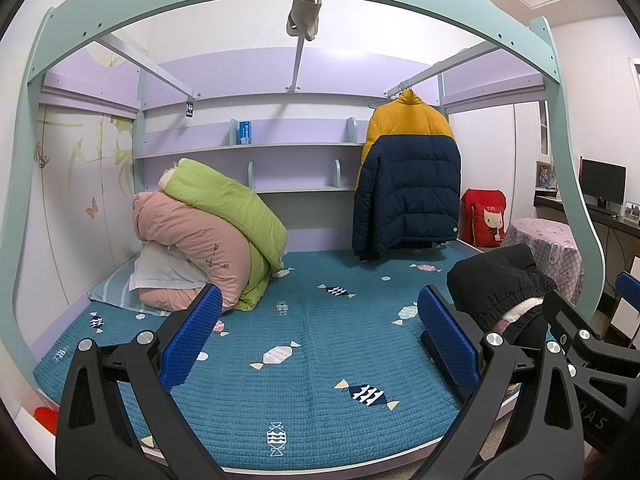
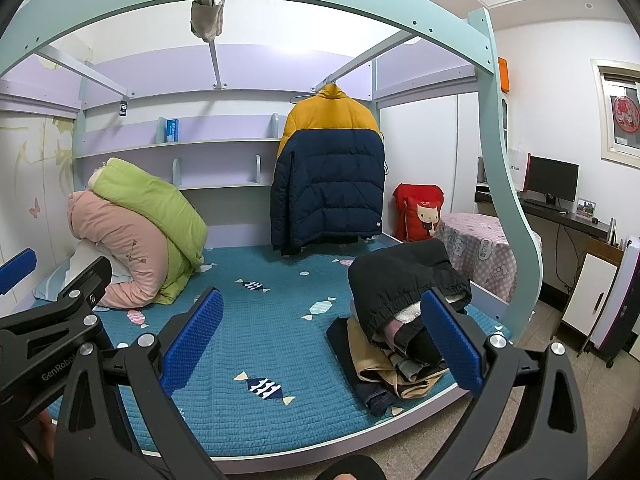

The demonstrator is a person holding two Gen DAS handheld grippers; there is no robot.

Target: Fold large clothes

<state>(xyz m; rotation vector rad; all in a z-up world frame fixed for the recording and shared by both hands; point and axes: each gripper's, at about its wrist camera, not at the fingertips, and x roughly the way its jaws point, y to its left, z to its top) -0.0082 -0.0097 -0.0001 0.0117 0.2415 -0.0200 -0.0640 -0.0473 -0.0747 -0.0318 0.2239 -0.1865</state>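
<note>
At the near right corner of the bed (image 2: 248, 412), a pile of folded clothes (image 2: 400, 344) sits on the teal quilt, a black fleece-lined garment (image 2: 404, 284) lying on top. The right gripper (image 2: 322, 344) hangs just before the pile, its blue pads spread wide and holding nothing. The left gripper (image 1: 320, 336) hovers over the bed's middle, equally wide open and empty. Behind the pile, a yellow and navy puffer jacket (image 2: 328, 168) hangs from the bed's rail. Rolled quilts (image 2: 136, 232) lie at the bed's far left.

Left tongs (image 1: 318, 336) and right tongs (image 2: 322, 338) gape wide apart, gripping nothing.
</note>
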